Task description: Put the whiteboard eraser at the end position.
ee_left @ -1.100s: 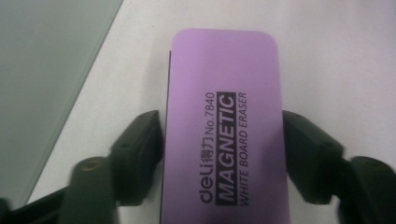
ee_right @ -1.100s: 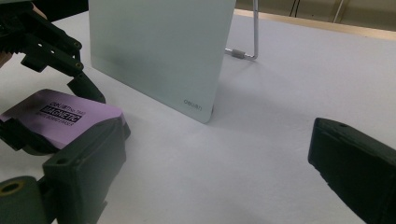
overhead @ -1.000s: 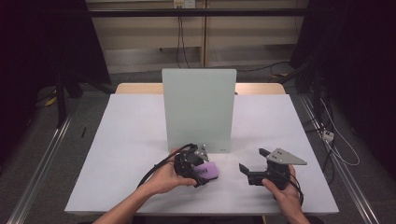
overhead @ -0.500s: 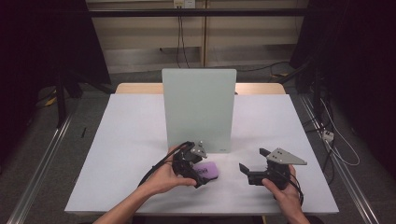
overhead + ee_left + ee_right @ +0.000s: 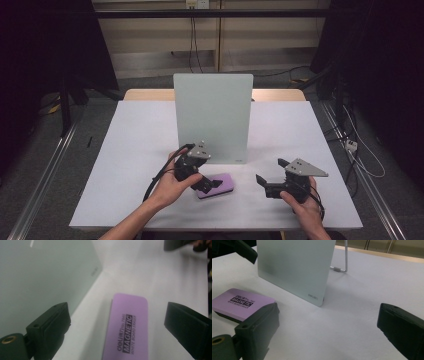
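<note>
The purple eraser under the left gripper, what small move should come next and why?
Probably lift the left gripper clear and draw it back toward the person. Its jaws have just been opening and now stand wide on either side of the purple whiteboard eraser, touching nothing. The eraser lies flat on the table in front of the upright glass board, so the set-down looks finished.

The left gripper [image 5: 206, 184] has let go of the purple eraser [image 5: 218, 185]: its jaws have just been opening, and it has lifted clear, leaving the eraser flat on the table [image 5: 135, 150]
</note>
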Tool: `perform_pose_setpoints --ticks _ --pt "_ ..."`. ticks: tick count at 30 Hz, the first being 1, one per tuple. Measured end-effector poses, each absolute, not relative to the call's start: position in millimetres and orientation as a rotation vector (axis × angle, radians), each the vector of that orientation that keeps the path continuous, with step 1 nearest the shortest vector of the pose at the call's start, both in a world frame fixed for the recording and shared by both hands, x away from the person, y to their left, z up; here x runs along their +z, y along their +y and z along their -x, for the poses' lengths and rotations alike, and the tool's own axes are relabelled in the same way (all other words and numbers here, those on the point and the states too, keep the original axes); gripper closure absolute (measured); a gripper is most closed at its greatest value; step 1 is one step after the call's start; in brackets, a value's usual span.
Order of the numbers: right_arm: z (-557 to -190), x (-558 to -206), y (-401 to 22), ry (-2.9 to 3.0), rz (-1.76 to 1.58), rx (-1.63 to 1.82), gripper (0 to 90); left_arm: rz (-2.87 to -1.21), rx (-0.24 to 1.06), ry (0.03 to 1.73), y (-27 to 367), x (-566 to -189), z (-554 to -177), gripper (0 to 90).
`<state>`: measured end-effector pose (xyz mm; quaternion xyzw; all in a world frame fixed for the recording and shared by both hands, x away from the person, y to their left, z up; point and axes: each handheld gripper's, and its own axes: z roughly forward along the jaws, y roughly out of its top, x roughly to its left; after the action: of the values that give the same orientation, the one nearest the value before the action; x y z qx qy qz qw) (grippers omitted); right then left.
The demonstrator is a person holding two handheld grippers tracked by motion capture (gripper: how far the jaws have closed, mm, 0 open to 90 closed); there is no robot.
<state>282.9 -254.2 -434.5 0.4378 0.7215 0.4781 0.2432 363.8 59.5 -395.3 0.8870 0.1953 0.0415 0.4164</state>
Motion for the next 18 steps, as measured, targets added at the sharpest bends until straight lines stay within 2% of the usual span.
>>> perform_pose_setpoints --ticks 5,18 --pt "-283.1 -434.6 -253.8 1.972 -1.196 1.304 4.2 -2.166 0.164 0.59 77.9 -391.2 -363.1 6.2" --pt "-283.5 -434.9 -252.8 1.973 -1.198 1.304 4.2 -2.05 0.308 0.65 119.2 -401.3 -349.3 6.2"
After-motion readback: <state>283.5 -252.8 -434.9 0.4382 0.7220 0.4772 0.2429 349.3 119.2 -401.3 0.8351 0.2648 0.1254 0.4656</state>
